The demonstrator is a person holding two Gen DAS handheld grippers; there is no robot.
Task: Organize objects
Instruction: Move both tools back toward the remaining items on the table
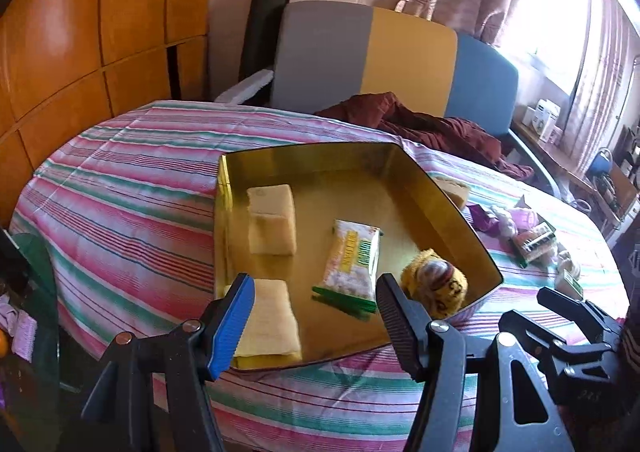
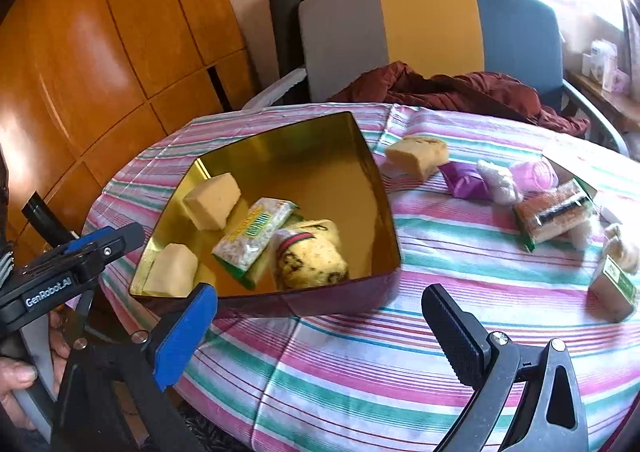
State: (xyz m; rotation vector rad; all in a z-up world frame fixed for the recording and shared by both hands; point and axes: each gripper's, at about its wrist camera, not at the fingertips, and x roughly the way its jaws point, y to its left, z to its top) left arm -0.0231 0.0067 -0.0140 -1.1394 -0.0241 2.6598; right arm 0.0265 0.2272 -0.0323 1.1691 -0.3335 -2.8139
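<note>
Gold tin (image 2: 384, 212), an angular shallow container, sits on the striped tablecloth (image 2: 360, 372) toward the left of the round table. It holds two pale sponge blocks (image 2: 212, 200), a green-and-white snack packet (image 2: 252, 236) and a yellow patterned soft item (image 2: 312, 256) against its near wall.

Outside the tin, to its right, lie a further sponge block (image 2: 416, 154), a purple wrapper (image 2: 466, 180), white fluffy pieces (image 2: 498, 180), a green-edged packet (image 2: 556, 212) and a small green-labelled box (image 2: 614, 286) near the table edge.

Left gripper (image 1: 316, 316) hovers over the tin's near edge, jaws apart with nothing between them. Right gripper (image 2: 320, 328) hangs above bare cloth in front of the tin, jaws wide apart and empty.

Assessment: sorting is part done; the right-hand cluster remains loose.

Risks noted:
- The loose items lie touching or overlapping, so a closing grip could catch two at once or push a neighbour aside.
- The small box stands close to the table edge (a nudge could send it off).
- The tin looks light; a gripper striking its rim during a drop could slide it over the cloth.
- The cloth is wrinkled and may drag with a low approach.
</note>
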